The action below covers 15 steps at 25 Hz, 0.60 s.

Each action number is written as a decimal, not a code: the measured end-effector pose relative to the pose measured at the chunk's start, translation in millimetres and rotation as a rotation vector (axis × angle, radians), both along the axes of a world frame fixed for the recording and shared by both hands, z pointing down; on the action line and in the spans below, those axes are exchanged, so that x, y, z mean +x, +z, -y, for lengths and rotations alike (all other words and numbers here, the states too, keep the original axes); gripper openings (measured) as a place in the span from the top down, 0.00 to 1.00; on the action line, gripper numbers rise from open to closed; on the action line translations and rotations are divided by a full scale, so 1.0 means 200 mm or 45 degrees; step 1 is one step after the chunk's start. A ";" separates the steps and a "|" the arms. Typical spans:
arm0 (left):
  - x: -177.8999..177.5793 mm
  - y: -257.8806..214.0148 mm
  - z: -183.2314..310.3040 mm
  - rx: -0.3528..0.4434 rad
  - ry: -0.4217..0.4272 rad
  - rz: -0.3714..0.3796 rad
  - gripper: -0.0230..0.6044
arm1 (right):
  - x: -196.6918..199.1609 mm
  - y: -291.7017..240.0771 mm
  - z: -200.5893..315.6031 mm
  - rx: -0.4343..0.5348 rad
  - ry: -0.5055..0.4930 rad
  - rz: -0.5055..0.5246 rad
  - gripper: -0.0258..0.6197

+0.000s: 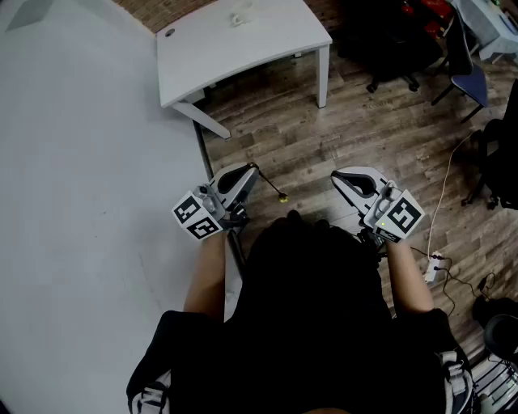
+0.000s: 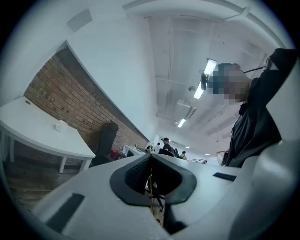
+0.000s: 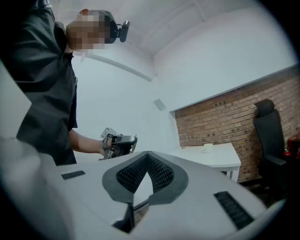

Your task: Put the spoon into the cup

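A black top [image 1: 316, 323] fills the foreground, a forearm reaching out on each side. The two grippers are over a wood-plank floor [image 1: 324, 137]. The left gripper [image 1: 249, 173] has its jaws pressed together on nothing, and the right gripper [image 1: 338, 179] has its tips meeting, also empty. A white wall [image 1: 81, 162] runs along the left and a brick wall [image 3: 220, 117] lies beyond. One white table [image 1: 243, 57] stands against the brick, with one cup [image 1: 237, 18] at the middle of its far edge. Two chairs, one black [image 1: 388, 48] and one blue [image 1: 471, 77], are at the right.
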State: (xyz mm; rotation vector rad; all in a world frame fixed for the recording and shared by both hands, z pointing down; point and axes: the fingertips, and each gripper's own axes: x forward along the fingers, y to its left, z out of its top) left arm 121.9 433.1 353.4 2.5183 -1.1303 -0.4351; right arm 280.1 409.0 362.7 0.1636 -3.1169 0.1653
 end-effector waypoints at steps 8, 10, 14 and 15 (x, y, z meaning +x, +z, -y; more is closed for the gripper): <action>0.00 0.03 -0.04 -0.011 -0.030 0.028 0.94 | 0.03 0.01 0.00 0.074 -0.001 -0.043 0.95; 0.02 0.04 -0.04 -0.014 -0.029 0.031 0.94 | 0.07 0.00 0.01 0.060 0.013 -0.015 0.95; 0.05 0.06 -0.07 -0.023 -0.022 0.029 0.94 | 0.14 0.00 0.02 0.045 0.029 0.022 0.95; 0.06 0.06 -0.07 -0.024 -0.019 0.029 0.94 | 0.15 0.00 0.01 0.043 0.027 0.032 0.95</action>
